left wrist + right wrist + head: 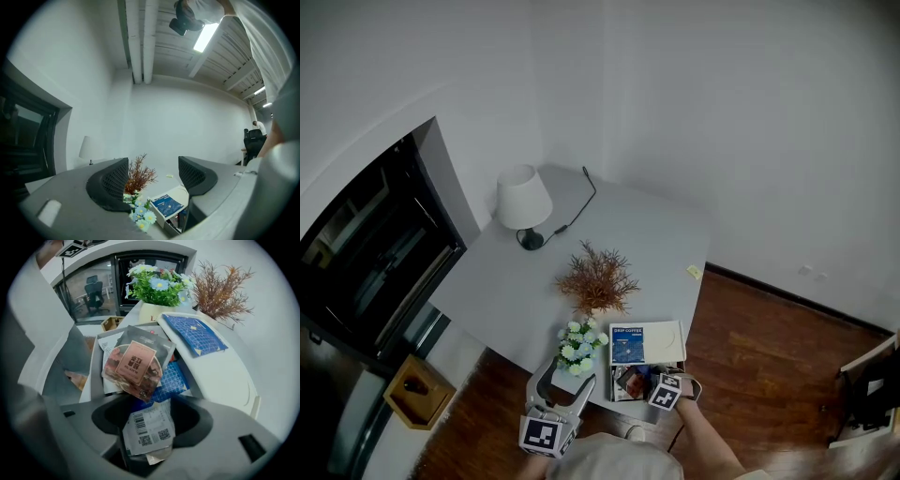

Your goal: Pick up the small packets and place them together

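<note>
Over the near box [95, 372], the right gripper [152, 416] clamps a white packet [147, 431]; lay it beside the red packet [135, 364] before releasing. Left gripper [153, 176] gapes, empty.

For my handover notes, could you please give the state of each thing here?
Left gripper: open, empty.
Right gripper: shut on the white packet.
Box: lid open.
Pink-labelled packet: lying loose, tilted, on other packets.
Lamp: upright, apparently unlit.
</note>
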`<act>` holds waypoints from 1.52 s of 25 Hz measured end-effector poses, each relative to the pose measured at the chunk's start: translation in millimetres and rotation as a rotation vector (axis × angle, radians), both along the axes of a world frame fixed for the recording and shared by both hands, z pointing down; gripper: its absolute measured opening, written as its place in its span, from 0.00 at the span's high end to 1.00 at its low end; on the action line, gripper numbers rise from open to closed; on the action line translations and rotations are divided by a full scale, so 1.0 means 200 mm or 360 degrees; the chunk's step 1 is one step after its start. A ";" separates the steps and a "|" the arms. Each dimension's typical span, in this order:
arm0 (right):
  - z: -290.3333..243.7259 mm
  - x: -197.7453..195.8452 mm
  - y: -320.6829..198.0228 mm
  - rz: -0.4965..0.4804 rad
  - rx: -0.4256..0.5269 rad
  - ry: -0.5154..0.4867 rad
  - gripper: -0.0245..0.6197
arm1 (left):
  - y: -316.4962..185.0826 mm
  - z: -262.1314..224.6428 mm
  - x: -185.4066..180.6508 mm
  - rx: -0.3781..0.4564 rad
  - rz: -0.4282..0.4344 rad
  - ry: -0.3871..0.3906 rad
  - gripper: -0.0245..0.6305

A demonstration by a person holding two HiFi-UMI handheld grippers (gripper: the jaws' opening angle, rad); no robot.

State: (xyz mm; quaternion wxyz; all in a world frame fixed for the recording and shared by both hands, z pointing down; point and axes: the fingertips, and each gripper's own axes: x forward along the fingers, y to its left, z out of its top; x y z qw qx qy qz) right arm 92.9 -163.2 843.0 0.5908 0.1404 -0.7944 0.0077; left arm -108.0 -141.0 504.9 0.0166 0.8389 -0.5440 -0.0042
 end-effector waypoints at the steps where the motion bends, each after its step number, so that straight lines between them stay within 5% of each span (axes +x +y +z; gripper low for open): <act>1: -0.01 -0.01 0.01 -0.0020 0.0017 -0.0014 0.55 | 0.00 0.00 -0.01 -0.0004 -0.0007 -0.0001 0.45; 5: -0.02 -0.02 0.04 -0.0043 0.0082 -0.0051 0.70 | 0.01 0.02 -0.01 -0.0014 -0.0017 0.0025 0.45; 7: -0.01 -0.03 0.05 0.0016 0.0121 -0.0082 0.93 | 0.01 0.02 -0.01 -0.0008 -0.0004 0.0023 0.45; 11: 0.00 -0.02 0.04 0.0163 0.0087 -0.0139 0.93 | 0.01 0.01 0.01 -0.0006 0.0016 0.0022 0.45; 20: -0.07 0.01 0.05 0.0125 0.0106 -0.0148 0.94 | 0.04 0.04 0.00 -0.0046 0.0011 0.0007 0.45; 24: -0.19 0.10 0.04 0.0198 0.0238 -0.0094 0.94 | 0.06 0.05 -0.03 -0.0031 -0.0017 0.0002 0.45; 31: -0.56 0.39 -0.14 0.0619 0.0559 -0.0090 0.94 | 0.06 0.06 -0.04 -0.0053 -0.0029 -0.0003 0.45; 34: -0.58 0.46 -0.28 0.0670 0.0608 0.0003 0.94 | 0.05 0.06 0.01 -0.0046 0.0014 -0.0013 0.45; 38: -0.48 0.50 -0.39 0.0608 0.0493 0.0281 0.94 | 0.05 0.04 0.06 -0.0037 0.0056 -0.0030 0.45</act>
